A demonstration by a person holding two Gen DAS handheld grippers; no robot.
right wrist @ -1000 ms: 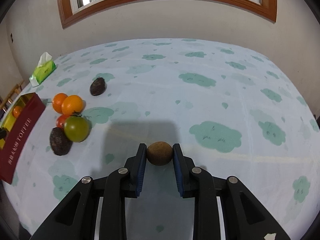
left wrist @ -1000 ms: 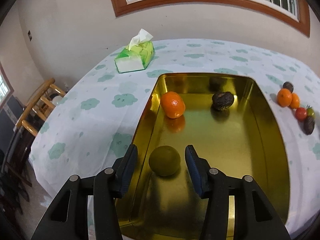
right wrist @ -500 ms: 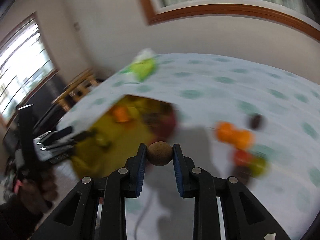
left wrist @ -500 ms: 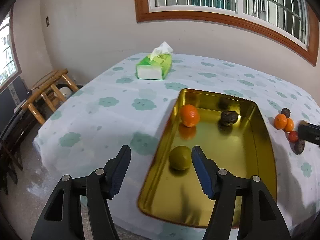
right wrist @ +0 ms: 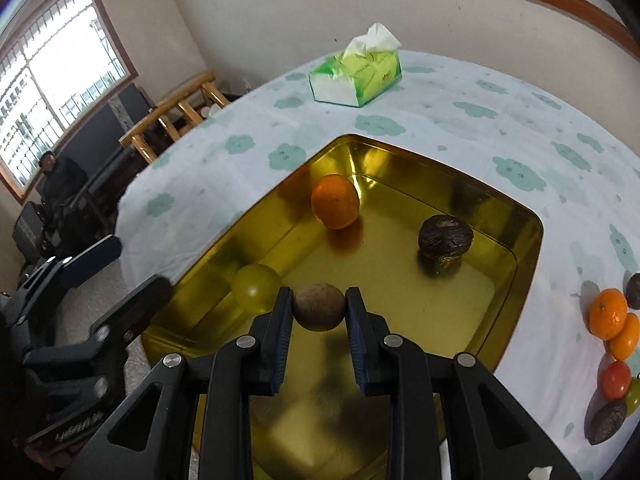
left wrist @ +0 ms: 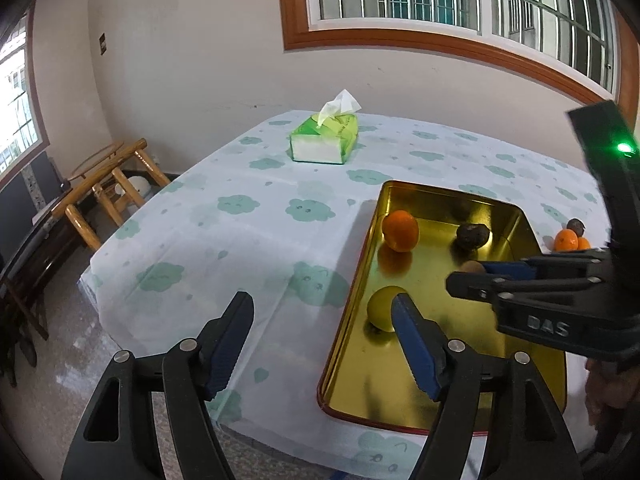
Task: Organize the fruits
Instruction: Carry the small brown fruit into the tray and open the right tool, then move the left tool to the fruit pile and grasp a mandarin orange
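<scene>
A gold tin tray [right wrist: 440, 160] holds an orange [right wrist: 335, 201], a dark wrinkled fruit [right wrist: 445, 236] and a yellow-green fruit [right wrist: 256, 286]. My right gripper [right wrist: 318, 300] is shut on a small round brown fruit [right wrist: 319, 314] and hangs over the tray's near half. In the left wrist view the right gripper [left wrist: 472, 274] reaches in from the right over the tray [left wrist: 440, 194], beside the yellow-green fruit [left wrist: 384, 308]. My left gripper [left wrist: 322, 304] hovers at the tray's near left corner. Its jaws are opening, with nothing between them.
Loose oranges [right wrist: 608, 314], a tomato [right wrist: 616, 378] and dark fruits [right wrist: 606, 420] lie on the cloud-print cloth right of the tray. A green tissue box [left wrist: 324, 140] stands at the back. A wooden chair [left wrist: 108, 184] is off the table's left edge, and a person [right wrist: 60, 178] sits by the window.
The left gripper let go of the yellow-green fruit, drew back from it and spread its jaws. The right gripper carried the brown fruit from the cloth to above the tray.
</scene>
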